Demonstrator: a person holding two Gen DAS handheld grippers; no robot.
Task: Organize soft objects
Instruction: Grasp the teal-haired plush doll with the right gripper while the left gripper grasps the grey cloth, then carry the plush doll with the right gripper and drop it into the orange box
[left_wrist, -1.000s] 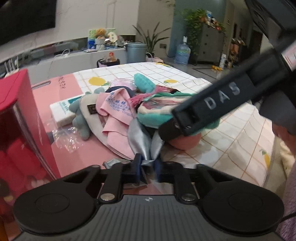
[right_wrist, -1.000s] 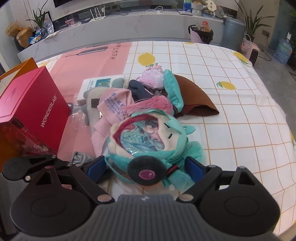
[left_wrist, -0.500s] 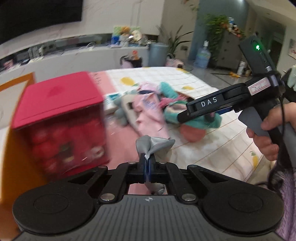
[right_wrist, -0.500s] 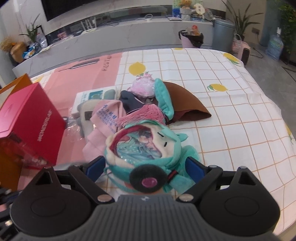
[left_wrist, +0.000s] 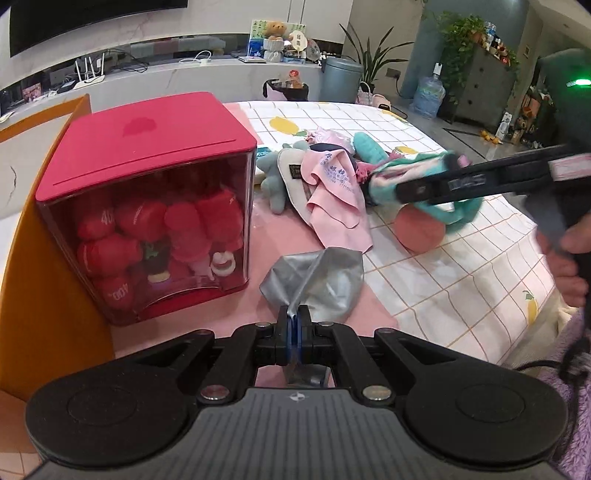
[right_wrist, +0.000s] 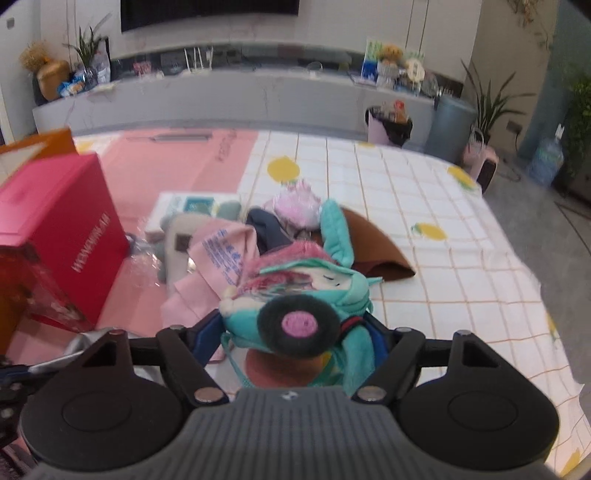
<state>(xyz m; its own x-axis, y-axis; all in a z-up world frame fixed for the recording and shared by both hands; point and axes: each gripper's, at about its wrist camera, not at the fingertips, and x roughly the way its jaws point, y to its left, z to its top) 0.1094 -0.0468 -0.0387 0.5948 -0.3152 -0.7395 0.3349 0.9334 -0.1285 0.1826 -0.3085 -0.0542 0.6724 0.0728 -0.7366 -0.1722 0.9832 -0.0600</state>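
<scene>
Newly lifted teal plush doll (right_wrist: 295, 306) between right hand-held gripper (right_wrist: 295, 332) fingers.

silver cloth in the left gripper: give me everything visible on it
The silver cloth is thin, shiny, grey fabric, crumpled into folds. The left gripper is shut on one gathered corner, and the rest fans out ahead of the fingers, above the pink mat; whether it touches is unclear. It sits right of the red box, apart from it. A strip shows below the jaws.

Light: bright, even indoor — soft shadows only
Left view: mostly sharp, right tongs (left_wrist: 417, 190) smeared
Right view: motion-blurred all over
Edges: heavy fisheye bend — dark corners
</scene>
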